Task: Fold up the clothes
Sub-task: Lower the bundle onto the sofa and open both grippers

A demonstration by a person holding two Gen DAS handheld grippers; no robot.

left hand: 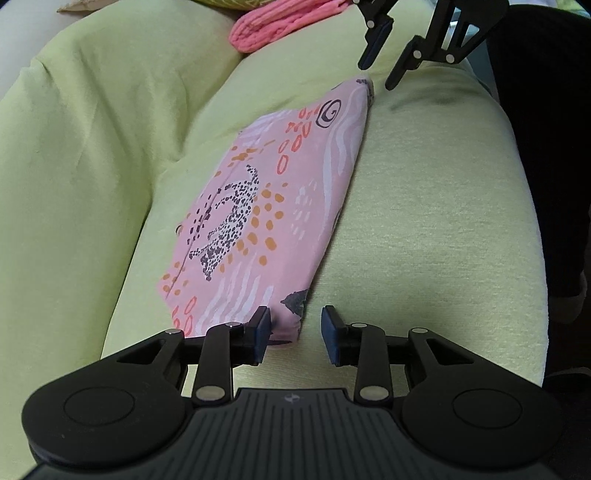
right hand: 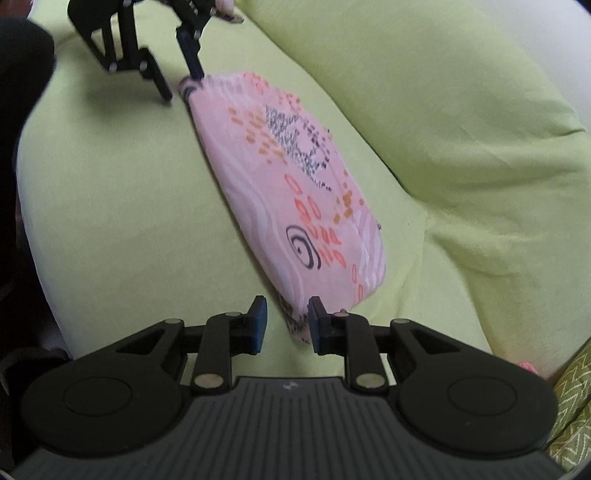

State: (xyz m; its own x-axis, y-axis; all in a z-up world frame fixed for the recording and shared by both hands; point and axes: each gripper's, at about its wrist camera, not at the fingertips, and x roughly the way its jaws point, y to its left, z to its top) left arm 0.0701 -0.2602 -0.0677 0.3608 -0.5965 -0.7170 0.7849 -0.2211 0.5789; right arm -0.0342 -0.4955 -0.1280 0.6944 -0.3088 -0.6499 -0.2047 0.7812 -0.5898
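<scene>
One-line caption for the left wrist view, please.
Open left gripper at one end of folded pink patterned cloth on green sofa; open right gripper opposite.

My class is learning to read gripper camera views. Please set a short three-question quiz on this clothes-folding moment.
1. True or false: the left gripper is shut on the pink patterned garment.
2. Which surface does the garment lie on: (a) a wooden table, (b) a light green sofa cushion, (c) a tiled floor?
3. Name the item that lies beyond the garment in the left wrist view.

Key: 1. False; both it and the right gripper are open, one at each end. 2. b. 3. A coral-pink ribbed cloth.
</scene>
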